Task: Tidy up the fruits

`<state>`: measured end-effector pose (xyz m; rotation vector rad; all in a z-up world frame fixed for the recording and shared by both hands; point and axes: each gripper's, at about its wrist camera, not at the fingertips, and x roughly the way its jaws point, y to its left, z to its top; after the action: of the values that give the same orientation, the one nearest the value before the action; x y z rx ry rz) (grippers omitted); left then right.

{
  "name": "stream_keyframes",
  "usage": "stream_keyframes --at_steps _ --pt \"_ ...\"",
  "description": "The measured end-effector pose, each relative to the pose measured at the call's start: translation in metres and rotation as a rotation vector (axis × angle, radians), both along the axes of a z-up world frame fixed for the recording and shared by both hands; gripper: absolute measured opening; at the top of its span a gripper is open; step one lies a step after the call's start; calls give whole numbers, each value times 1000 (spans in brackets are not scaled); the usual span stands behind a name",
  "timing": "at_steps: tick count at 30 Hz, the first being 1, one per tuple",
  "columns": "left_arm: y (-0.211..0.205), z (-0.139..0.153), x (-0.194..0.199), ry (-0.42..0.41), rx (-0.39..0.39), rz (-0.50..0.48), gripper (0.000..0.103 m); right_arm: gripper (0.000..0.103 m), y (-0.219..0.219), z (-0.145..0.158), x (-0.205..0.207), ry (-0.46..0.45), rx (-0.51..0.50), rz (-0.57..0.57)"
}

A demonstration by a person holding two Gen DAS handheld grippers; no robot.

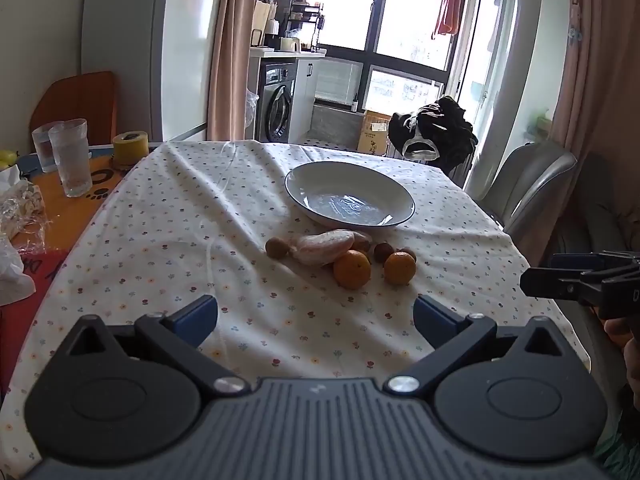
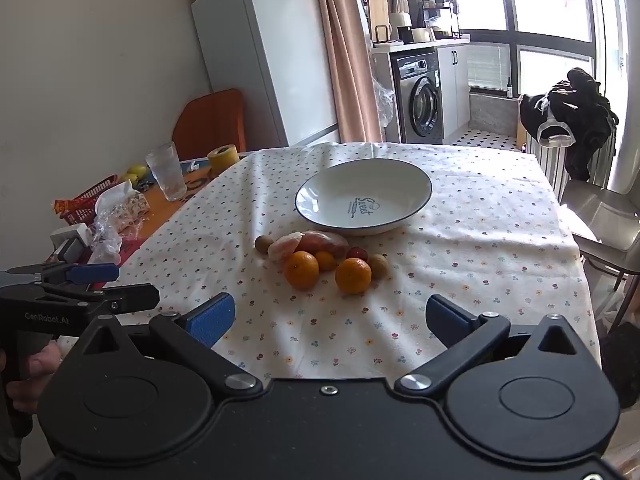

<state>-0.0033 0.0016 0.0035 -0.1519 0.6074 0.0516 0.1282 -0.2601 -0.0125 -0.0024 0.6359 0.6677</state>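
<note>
Blue rubber pads line both grippers, and both sets of jaws stand wide apart with nothing between them: the left gripper (image 1: 315, 320) and the right gripper (image 2: 330, 320) hover over the near edge of the flower-printed white tablecloth (image 2: 480, 240), touching no fruit.

Just beyond them the fruit sits in one tight cluster: two round orange mandarins (image 2: 302, 270) (image 2: 353, 275) in front, small brown round fruits (image 2: 379, 266) at the cluster's flanks, a peeled pale segment (image 2: 285, 247) and a reddish oblong piece (image 2: 324, 242) behind. The wide white ceramic bowl with a dark rim (image 2: 400, 168) lies empty just past the cluster, toward the far edge.

Likely trouble: the fruits touch, so closing on one mandarin may nudge its neighbours rolling toward the table edge. The cloth's creases could also drag under a low pad, and the peeled segment would probably squash under a firm squeeze.
</note>
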Motion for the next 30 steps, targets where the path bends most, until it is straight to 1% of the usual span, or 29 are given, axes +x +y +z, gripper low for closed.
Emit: stream_keyframes --at_steps 30 --pt "2 1 0 -3 7 4 103 103 2 -1 2 -20 -28 -22"
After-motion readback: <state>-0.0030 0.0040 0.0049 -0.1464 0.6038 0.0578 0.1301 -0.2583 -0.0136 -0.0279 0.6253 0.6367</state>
